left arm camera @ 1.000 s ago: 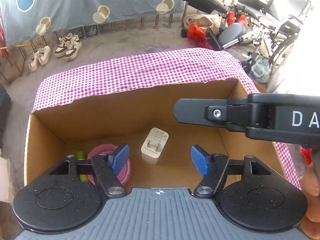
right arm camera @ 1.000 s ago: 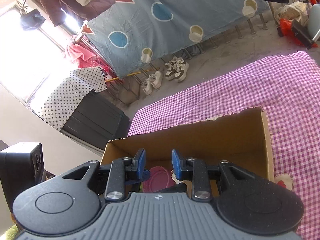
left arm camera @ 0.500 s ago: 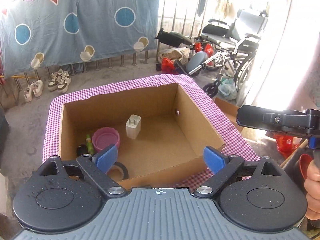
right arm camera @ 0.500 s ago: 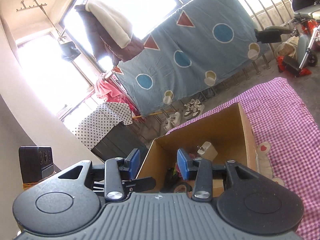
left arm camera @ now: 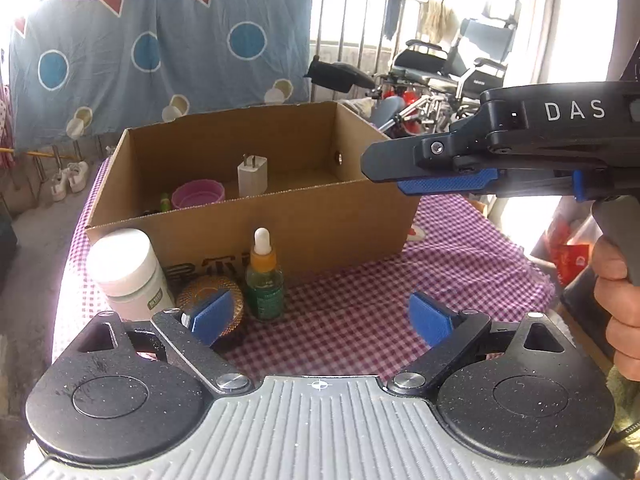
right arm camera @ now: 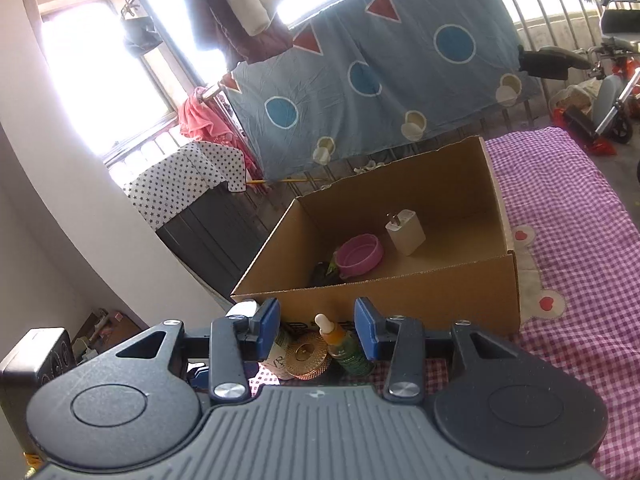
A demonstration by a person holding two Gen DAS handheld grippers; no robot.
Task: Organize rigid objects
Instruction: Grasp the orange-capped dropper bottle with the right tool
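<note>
An open cardboard box (left arm camera: 248,224) stands on a purple checked cloth (left arm camera: 440,272). Inside it are a white charger (left arm camera: 252,174), a pink bowl (left arm camera: 198,195) and a small green item (left arm camera: 164,202). In front of the box stand a white jar (left arm camera: 128,272), a round gold tin (left arm camera: 208,292) and a green dropper bottle (left arm camera: 264,280). My left gripper (left arm camera: 320,318) hovers just before them, open; its jaws are closing with nothing between them. My right gripper (right arm camera: 317,330) is open and empty, higher up, above the dropper bottle (right arm camera: 342,344) and gold tin (right arm camera: 308,356).
A blue sheet with circles (left arm camera: 160,52) hangs on railings behind the table. Wheelchairs (left arm camera: 452,68) stand at the back right, shoes (left arm camera: 72,178) on the floor at left. A dark cabinet (right arm camera: 208,232) and a black speaker (right arm camera: 28,360) stand left of the table.
Both grippers have drawn back out of the box toward the table's near side. The left jaws widened, the right jaws parted a little. The jar, tin and dropper bottle came into view.
</note>
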